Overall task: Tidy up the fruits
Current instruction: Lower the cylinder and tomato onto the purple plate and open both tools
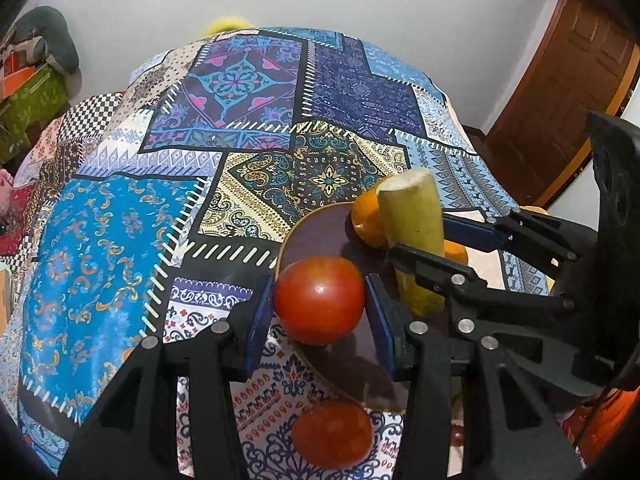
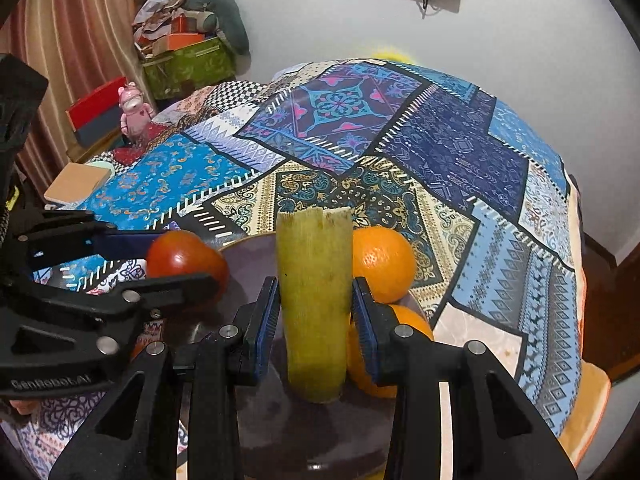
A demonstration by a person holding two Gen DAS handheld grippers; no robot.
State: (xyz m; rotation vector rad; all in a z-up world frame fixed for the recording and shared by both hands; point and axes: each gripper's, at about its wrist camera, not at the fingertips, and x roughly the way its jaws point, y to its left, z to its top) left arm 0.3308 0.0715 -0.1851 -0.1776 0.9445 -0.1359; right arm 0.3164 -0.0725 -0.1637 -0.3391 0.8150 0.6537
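My left gripper is shut on a red tomato and holds it over the near rim of a dark round plate. My right gripper is shut on a yellow-green banana piece, held upright over the same plate. Two oranges sit on the plate's right side, one behind the other. In the left wrist view the banana piece stands in front of an orange. A second tomato lies on the cloth below the plate. The held tomato also shows in the right wrist view.
The table carries a patchwork cloth in blue, purple and cream. At the far left are a pink toy figure, a tan box, and green boxes with clutter. A wooden door stands at the right.
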